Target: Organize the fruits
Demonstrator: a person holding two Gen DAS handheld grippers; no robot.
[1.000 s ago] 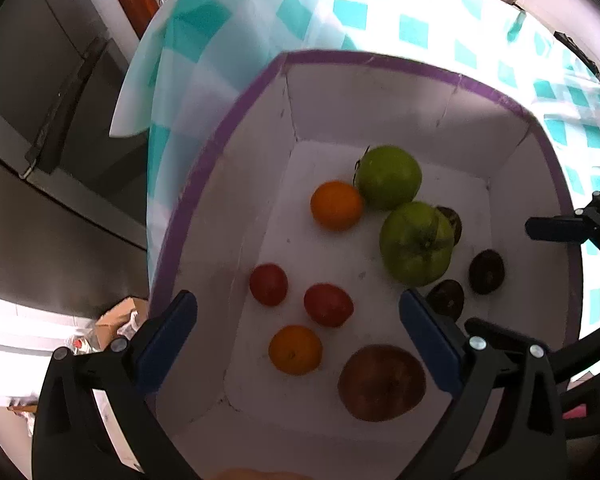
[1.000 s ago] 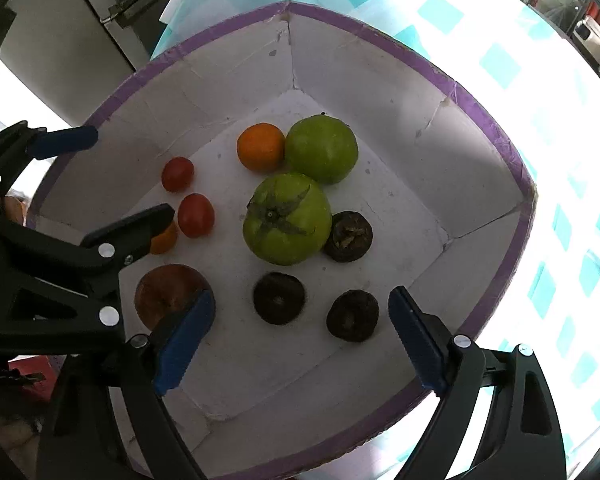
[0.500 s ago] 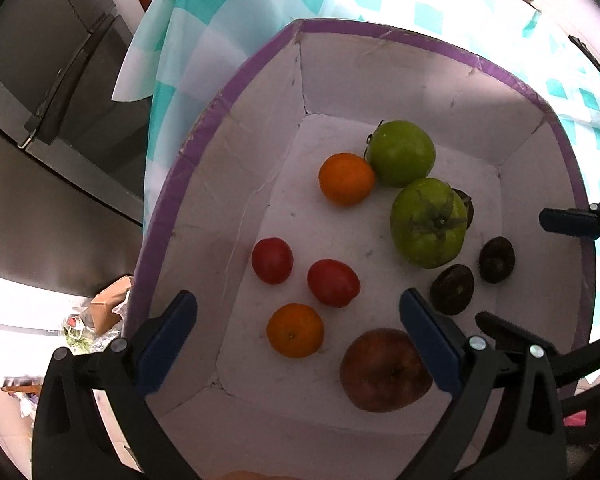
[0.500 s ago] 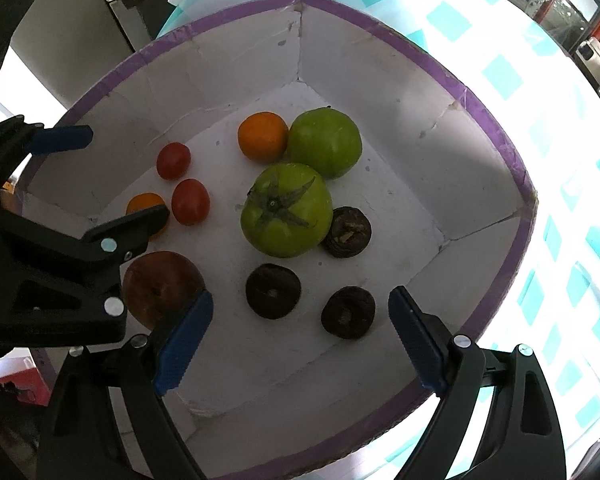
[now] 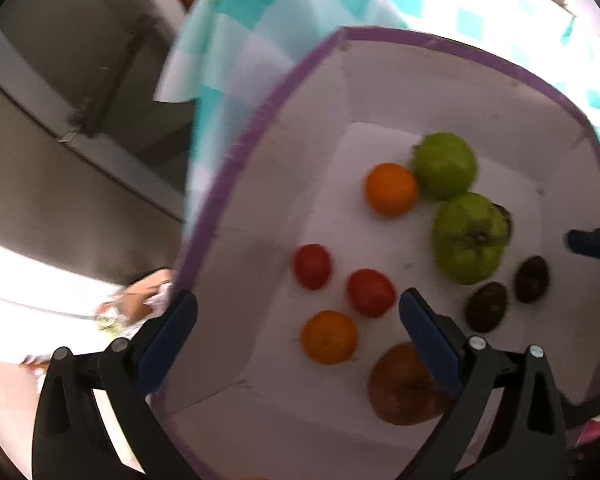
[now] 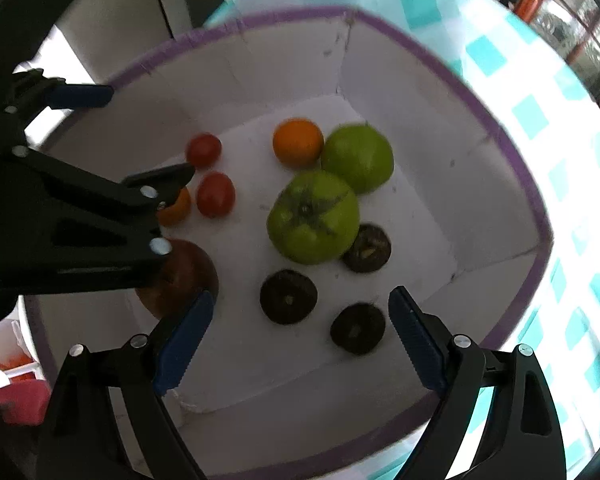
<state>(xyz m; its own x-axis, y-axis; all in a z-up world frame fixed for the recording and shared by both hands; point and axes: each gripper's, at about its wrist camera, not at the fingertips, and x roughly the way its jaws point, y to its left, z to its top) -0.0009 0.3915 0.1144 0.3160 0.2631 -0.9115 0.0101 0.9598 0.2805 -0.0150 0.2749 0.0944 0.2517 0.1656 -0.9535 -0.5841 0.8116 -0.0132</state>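
Note:
A white box with a purple rim (image 5: 260,120) (image 6: 512,168) holds the fruits. Inside lie two green tomatoes (image 5: 468,236) (image 6: 314,216), two oranges (image 5: 390,188) (image 6: 298,142), two red tomatoes (image 5: 370,292) (image 6: 216,194), a brownish-red apple (image 5: 404,388) (image 6: 184,276) and three dark round fruits (image 6: 288,296). My left gripper (image 5: 296,320) is open and empty above the box's near left wall. My right gripper (image 6: 296,324) is open and empty above the dark fruits. The left gripper also shows in the right wrist view (image 6: 100,184).
The box stands on a table with a white and teal checked cloth (image 5: 260,20) (image 6: 540,112). Grey cabinet doors (image 5: 60,100) are beyond the table's edge on the left. The floor with some litter (image 5: 132,300) lies below.
Both views have shifted so the box and fruits sit further right and lower in the left view. The left gripper has moved left toward the box's wall. Both grippers stay open.

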